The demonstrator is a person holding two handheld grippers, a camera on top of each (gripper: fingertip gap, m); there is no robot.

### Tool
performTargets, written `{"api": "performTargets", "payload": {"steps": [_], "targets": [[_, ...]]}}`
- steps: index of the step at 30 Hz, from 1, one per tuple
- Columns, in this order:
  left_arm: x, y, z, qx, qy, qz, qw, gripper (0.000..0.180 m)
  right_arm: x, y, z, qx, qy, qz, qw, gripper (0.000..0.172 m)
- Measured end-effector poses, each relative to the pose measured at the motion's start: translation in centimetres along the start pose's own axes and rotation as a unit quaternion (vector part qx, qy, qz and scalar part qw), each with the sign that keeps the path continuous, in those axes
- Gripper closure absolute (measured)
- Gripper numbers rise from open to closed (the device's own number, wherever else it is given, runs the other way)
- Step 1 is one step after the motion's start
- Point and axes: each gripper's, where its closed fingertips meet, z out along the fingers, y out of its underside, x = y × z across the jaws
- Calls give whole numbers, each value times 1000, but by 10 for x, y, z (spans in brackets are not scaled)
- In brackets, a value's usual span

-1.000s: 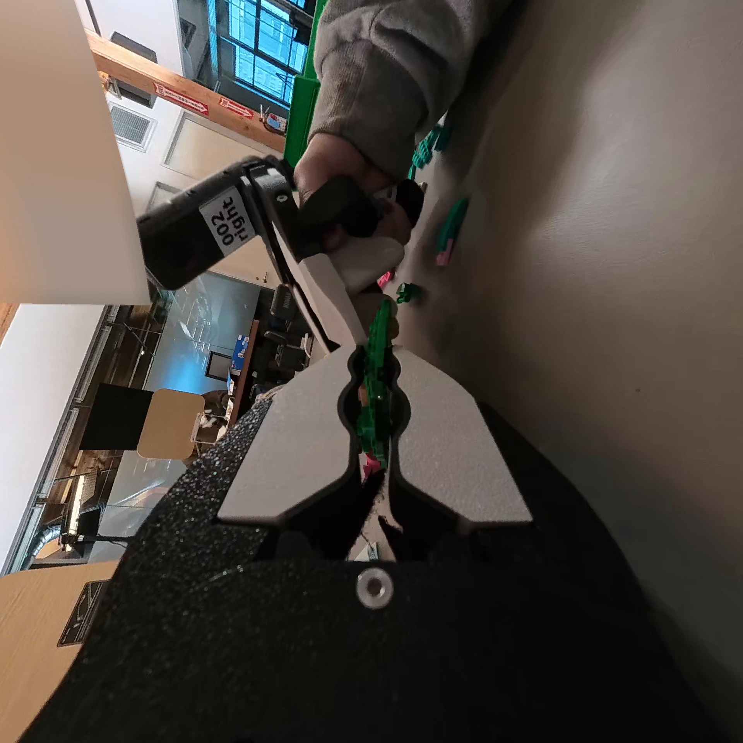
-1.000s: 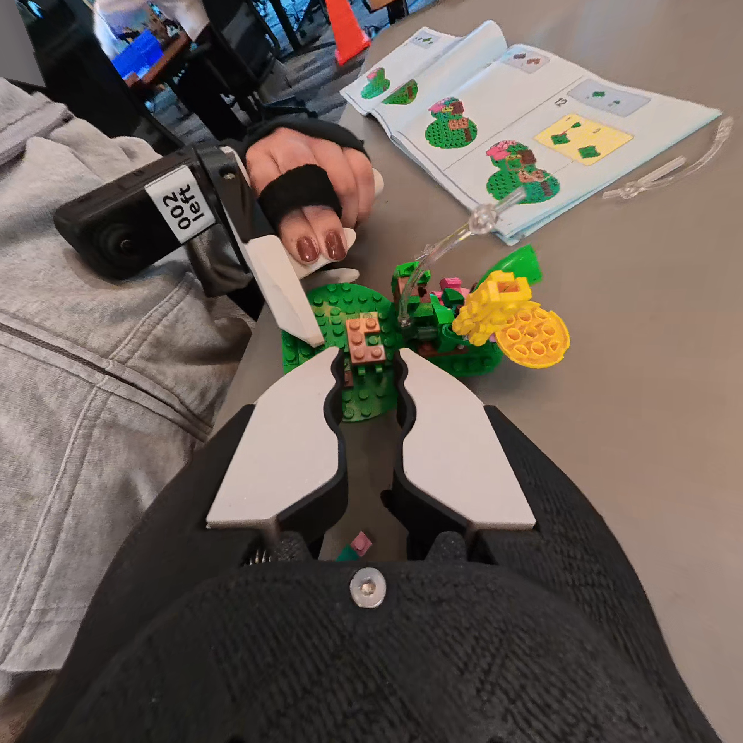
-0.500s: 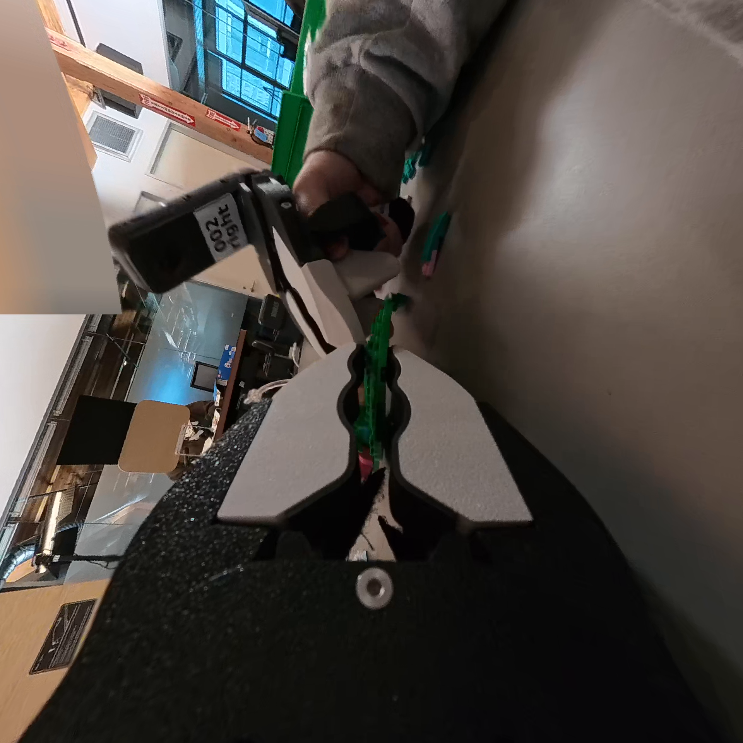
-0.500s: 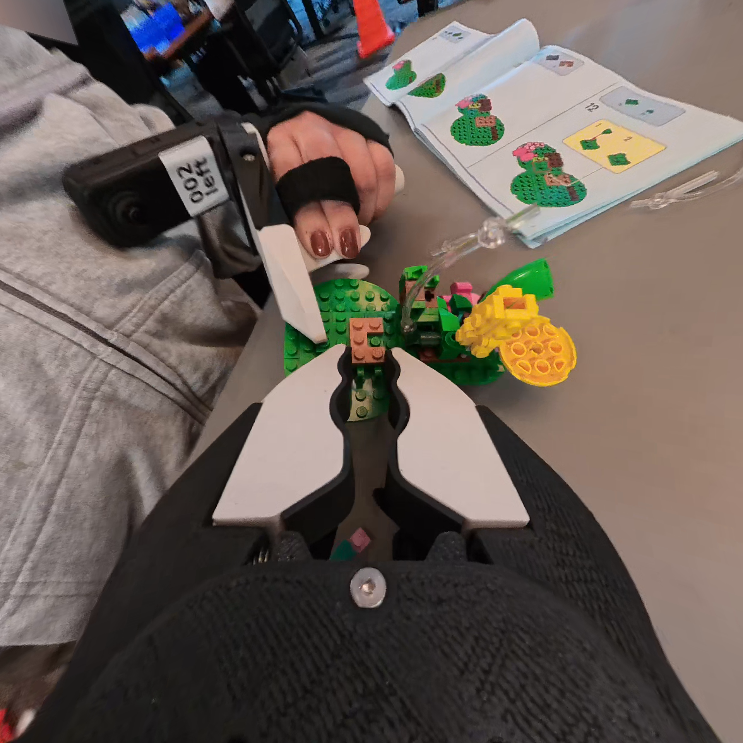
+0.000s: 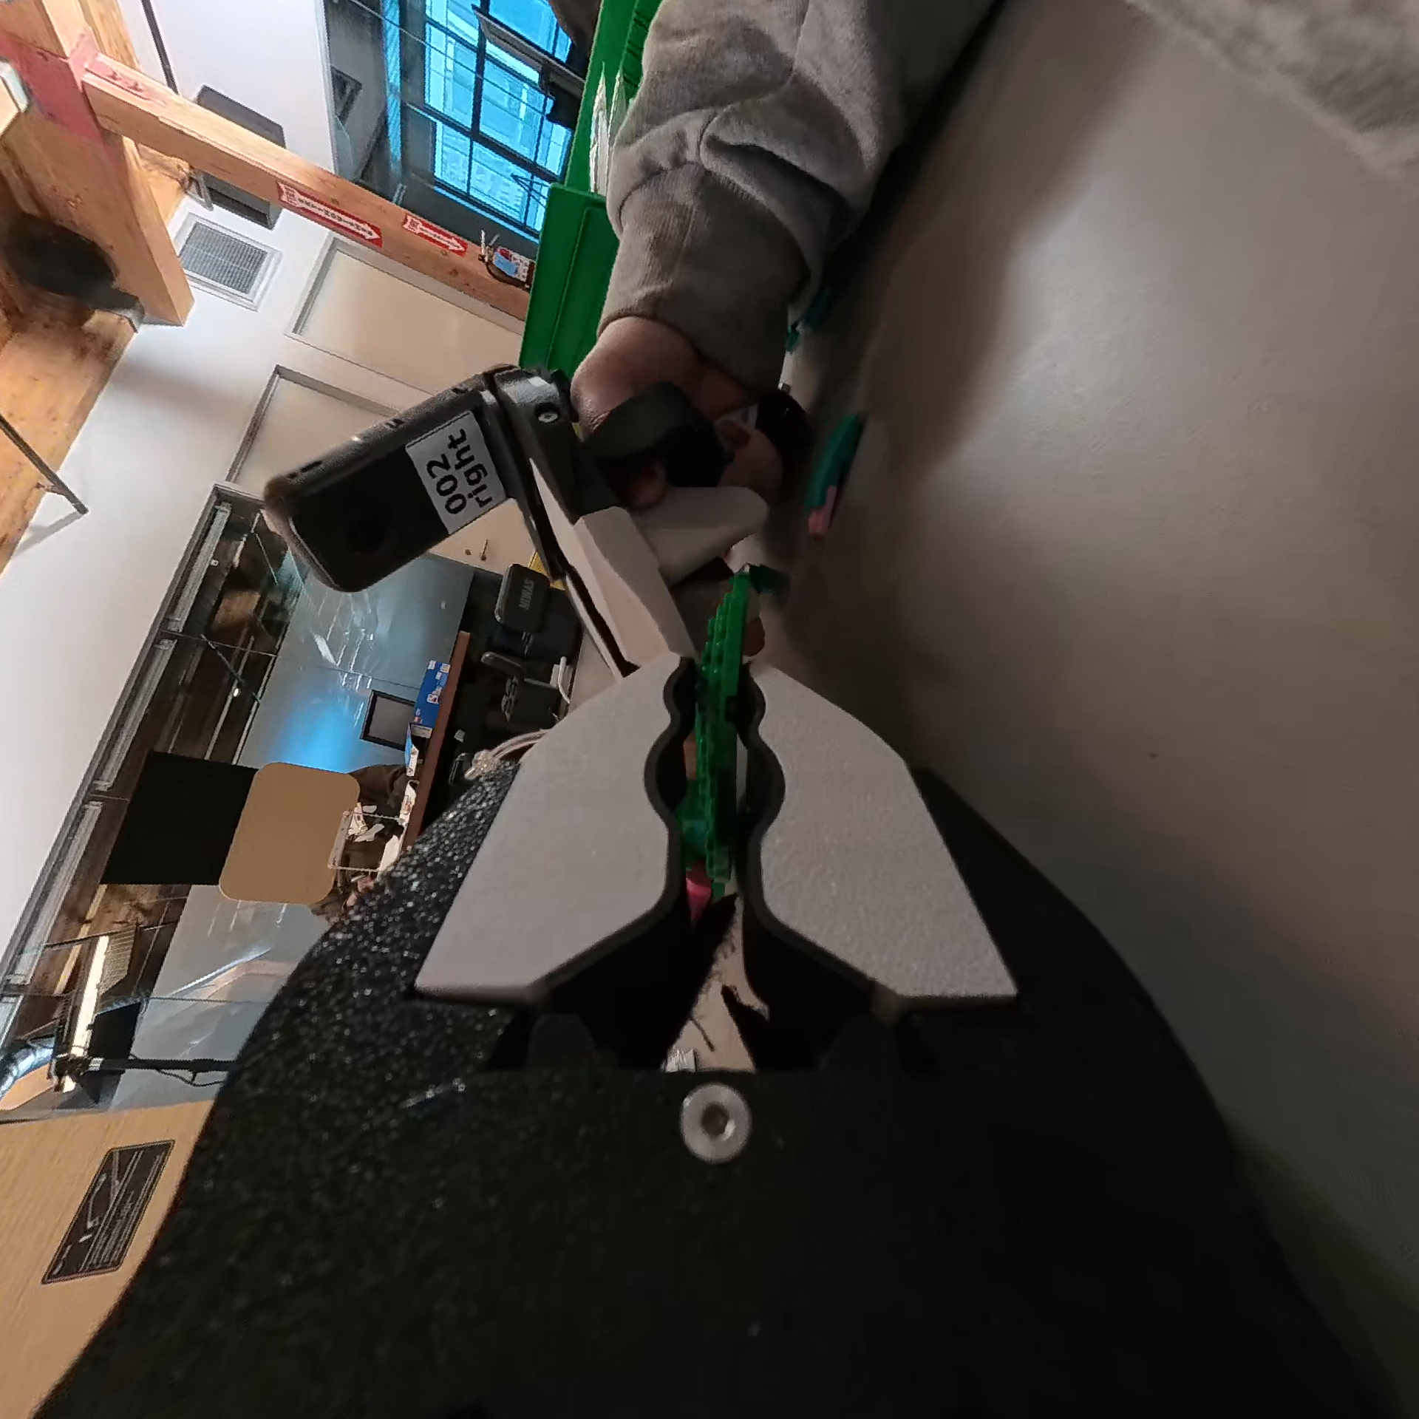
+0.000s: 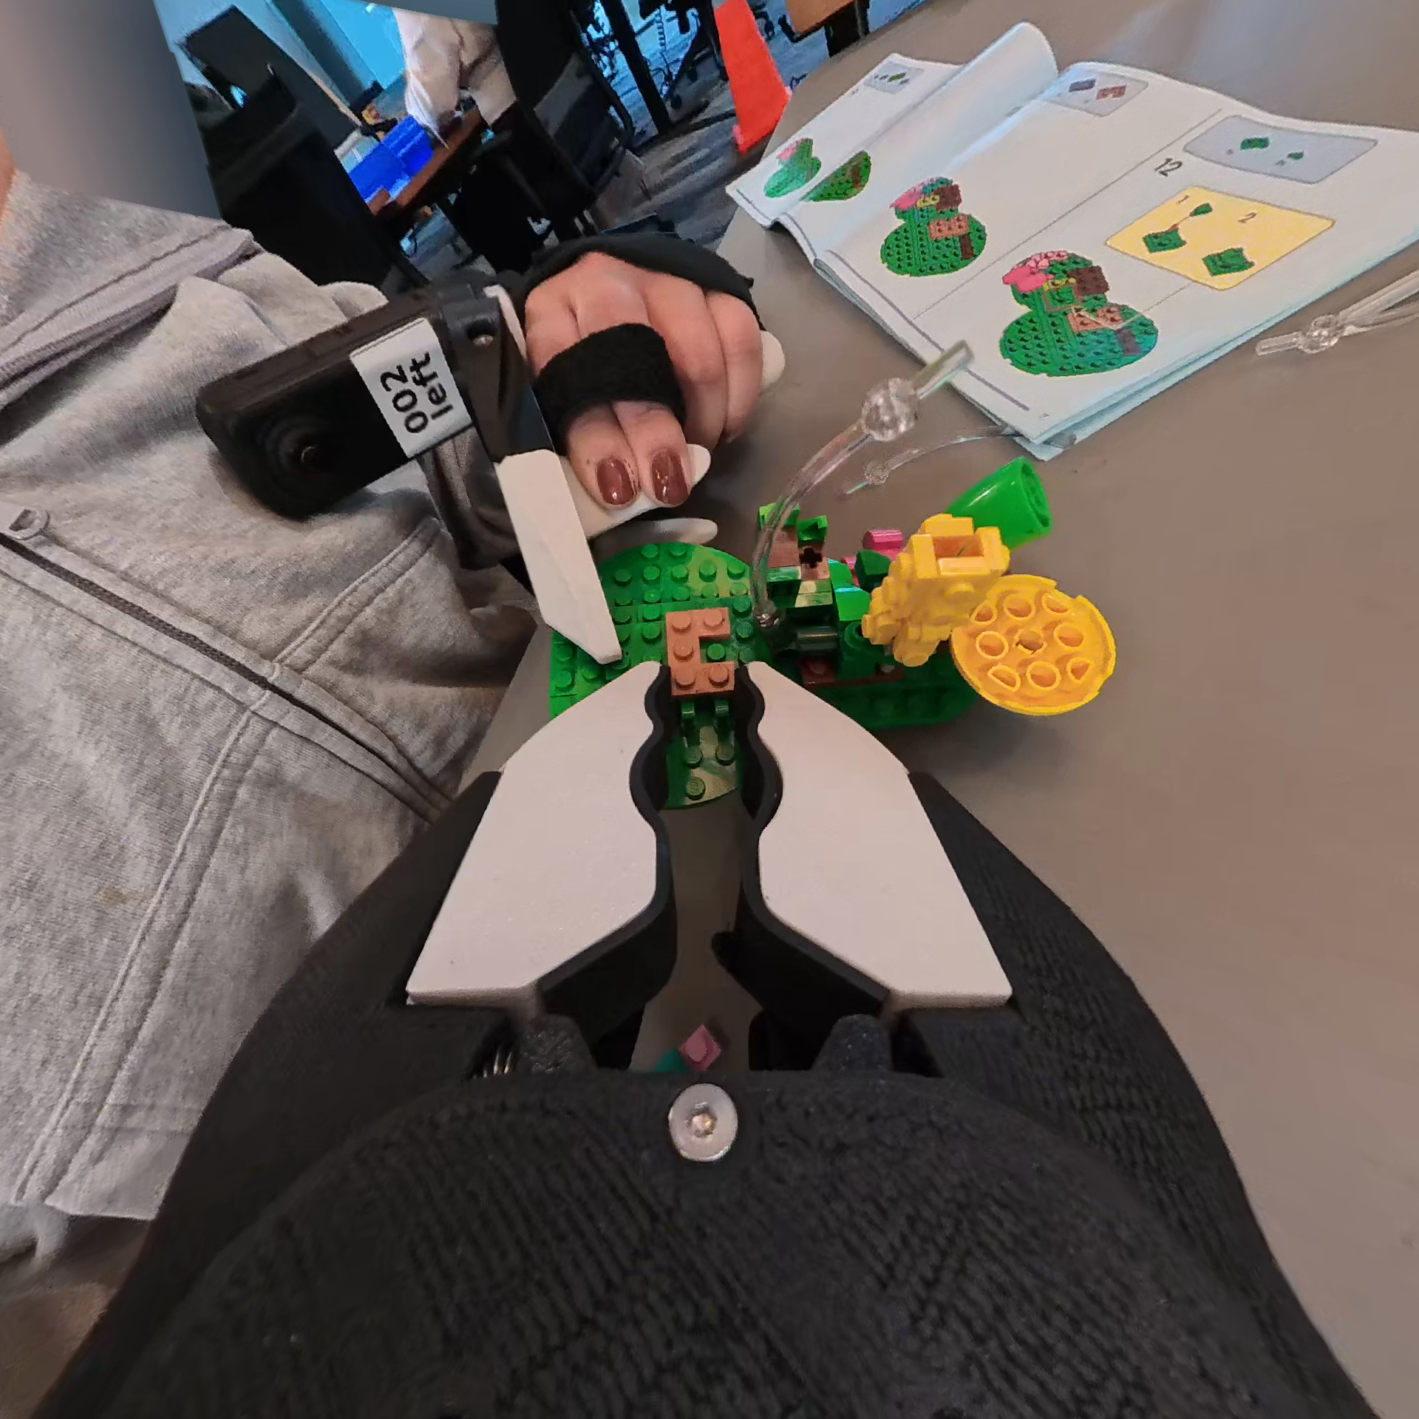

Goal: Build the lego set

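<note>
Left tool (image 5: 718, 695) clamping green baseplate (image 5: 720, 737) edge-on

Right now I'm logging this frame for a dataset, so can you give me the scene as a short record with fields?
Surface: grey table
Left gripper: shut edge-on on the green studded baseplate
Right gripper: closed on a brown brick on that baseplate
On the baseplate: green and brown bricks, a clear curved stem, a yellow flower
Behind: open instruction booklet
</note>
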Motion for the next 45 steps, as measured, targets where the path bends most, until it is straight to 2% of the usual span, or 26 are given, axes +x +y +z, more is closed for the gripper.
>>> {"api": "performTargets", "payload": {"steps": [5,22,45], "targets": [[-1,2,0,-2,-2,-4,1000,170,2,-1,0,5,0,11,1000,159],[0,3,-1,-4,-2,-10,1000,170,1,-1,0,0,33,-43,999,159],[-5,7,1,-18,-21,-10,1000,170,3,-7,-1,30,49,-49,997,160]]}}
